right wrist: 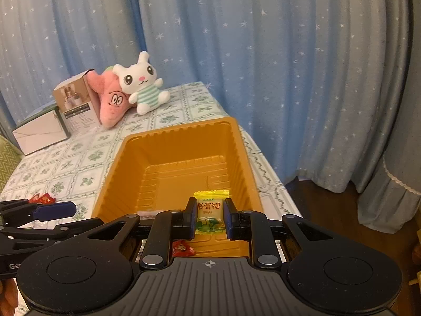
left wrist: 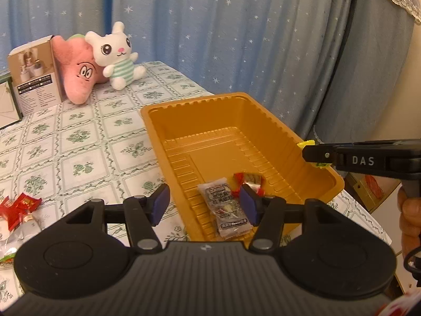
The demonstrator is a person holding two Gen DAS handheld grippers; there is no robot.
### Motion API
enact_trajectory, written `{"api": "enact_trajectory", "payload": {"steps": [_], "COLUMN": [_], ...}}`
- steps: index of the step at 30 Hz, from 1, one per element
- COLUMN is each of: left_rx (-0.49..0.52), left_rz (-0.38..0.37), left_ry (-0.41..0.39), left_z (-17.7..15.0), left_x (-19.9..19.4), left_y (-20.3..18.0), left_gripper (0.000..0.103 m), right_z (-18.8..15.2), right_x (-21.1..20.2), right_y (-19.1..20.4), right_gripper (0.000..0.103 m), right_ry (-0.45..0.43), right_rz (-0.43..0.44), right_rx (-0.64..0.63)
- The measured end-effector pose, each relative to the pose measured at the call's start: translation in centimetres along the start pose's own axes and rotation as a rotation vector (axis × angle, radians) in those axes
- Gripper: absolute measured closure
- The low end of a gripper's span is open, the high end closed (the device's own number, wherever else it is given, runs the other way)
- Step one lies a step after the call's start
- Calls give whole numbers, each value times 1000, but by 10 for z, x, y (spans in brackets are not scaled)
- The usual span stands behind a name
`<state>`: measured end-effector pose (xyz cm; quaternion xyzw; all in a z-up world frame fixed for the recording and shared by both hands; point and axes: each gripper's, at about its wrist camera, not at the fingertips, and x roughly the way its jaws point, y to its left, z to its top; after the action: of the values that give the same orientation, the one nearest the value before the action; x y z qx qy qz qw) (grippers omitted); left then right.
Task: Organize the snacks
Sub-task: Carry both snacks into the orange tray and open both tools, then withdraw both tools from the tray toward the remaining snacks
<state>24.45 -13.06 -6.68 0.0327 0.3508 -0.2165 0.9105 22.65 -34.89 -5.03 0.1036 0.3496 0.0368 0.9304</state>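
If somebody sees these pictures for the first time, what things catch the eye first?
The big orange tray at the table's near corner stands out, with a few wrapped snacks inside it. The right gripper holds a yellow-green candy packet above it. At the table's far end, a white plush rabbit leans on a pink plush toy.

"DAS" on right gripper [left wrist: 313, 155] body; yellow candy wrapper [right wrist: 210, 212] reads, perhaps, "梨膏糖".

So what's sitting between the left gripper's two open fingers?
In the left wrist view, the left gripper frames the orange tray's near wall and a grey snack packet lying inside.
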Motion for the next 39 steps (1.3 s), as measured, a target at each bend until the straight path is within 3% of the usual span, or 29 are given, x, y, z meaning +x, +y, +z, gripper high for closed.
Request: {"api": "enact_trajectory", "payload": {"steps": [8,10,11,12,22,32,39], "left_rx": [-8,-3,-4,-6,-54,-103,-168], "left_rz": [21,38,43,46,111,202,275], "left_ry": [-20,-25,-28,-31,-44,-65,-78], "left_z": [-2,-4,-4,-6,-26,-57,-82], "left_x": [-13,-18,-21,-24,-64,-121,-162], "left_y": [7,8,9,11,30,50,73], "left_gripper": [44,43,42,42,33,27,26], "right_z": [5,6,7,7,13,13,-9], "right_x": [8,8,7,3,-35,-79,-89], "right_y": [-3,-7,-9,-11,-1,50,93], "right_gripper": [81,70,50,43,43,43,43], "right_ry": [2,6,-2,-17,-65,-122,-97], "right_rz": [76,72,68,69,84,153,210], "right_rx": [64,97,109,121,149,102,55]}}
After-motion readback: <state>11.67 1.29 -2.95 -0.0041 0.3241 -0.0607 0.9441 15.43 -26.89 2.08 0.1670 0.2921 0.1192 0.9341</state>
